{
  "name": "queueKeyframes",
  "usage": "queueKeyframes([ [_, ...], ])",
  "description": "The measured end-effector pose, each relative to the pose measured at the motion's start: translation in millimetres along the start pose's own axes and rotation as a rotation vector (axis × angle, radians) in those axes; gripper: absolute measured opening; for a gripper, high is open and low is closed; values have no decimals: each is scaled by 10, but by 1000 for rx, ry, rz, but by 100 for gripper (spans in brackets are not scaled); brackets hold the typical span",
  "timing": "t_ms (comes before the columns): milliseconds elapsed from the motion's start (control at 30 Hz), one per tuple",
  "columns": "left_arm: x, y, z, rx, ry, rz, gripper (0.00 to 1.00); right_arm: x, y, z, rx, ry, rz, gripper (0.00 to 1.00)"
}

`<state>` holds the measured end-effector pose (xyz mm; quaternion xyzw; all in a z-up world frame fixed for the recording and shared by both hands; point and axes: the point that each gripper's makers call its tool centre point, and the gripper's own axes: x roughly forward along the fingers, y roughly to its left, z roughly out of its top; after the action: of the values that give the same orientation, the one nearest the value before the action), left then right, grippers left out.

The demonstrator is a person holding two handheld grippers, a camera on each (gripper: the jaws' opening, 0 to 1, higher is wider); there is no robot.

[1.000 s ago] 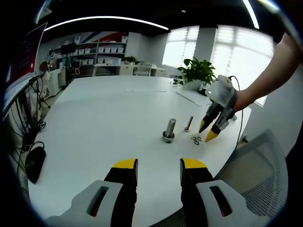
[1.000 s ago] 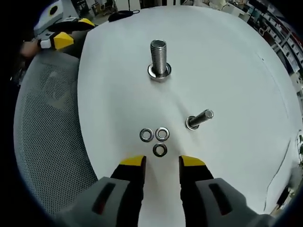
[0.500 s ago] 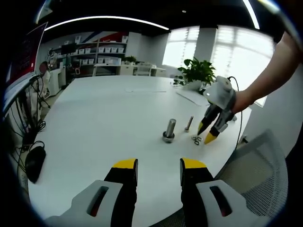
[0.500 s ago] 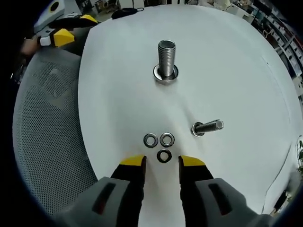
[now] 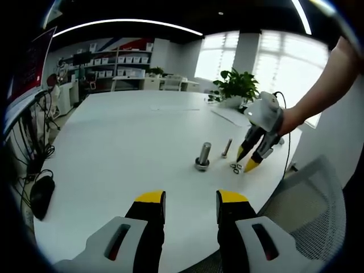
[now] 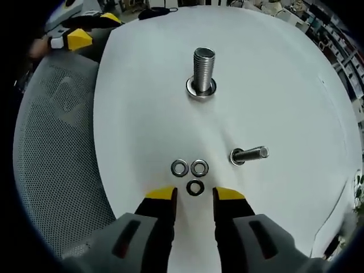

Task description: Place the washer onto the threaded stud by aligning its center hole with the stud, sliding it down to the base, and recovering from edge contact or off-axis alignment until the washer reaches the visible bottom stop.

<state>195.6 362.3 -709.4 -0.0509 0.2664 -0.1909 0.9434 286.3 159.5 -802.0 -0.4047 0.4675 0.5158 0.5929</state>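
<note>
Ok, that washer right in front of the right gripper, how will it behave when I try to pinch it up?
The nearest washer lies flat on the smooth white table, so it will probably slide rather than lift. It looks thin, metal and stiff, likely slippery between the right gripper tips.

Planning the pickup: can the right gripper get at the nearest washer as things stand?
Probably yes. The right gripper is open, and the nearest washer lies flat on the table just ahead of its tips, apart from the other two washers. Nothing blocks the way.

Bright windows (image 5: 273, 62), potted plant (image 5: 236, 85), shelving (image 5: 122, 60), white table (image 5: 125, 136), mesh chair (image 5: 310, 210).
</note>
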Motion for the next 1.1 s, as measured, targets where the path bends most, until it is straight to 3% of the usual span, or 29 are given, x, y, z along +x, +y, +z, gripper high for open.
queueKeyframes([
  [300, -1, -1, -4, 4, 4, 2, 34, 5, 6, 10, -19, 28, 0, 27],
  [800, 0, 4, -3, 1, 2, 2, 34, 14, -11, 34, -32, 30, -7, 15],
  [1100, 3, 3, -7, 2, 5, 3, 34, 14, -10, 38, -44, 45, -1, 15],
])
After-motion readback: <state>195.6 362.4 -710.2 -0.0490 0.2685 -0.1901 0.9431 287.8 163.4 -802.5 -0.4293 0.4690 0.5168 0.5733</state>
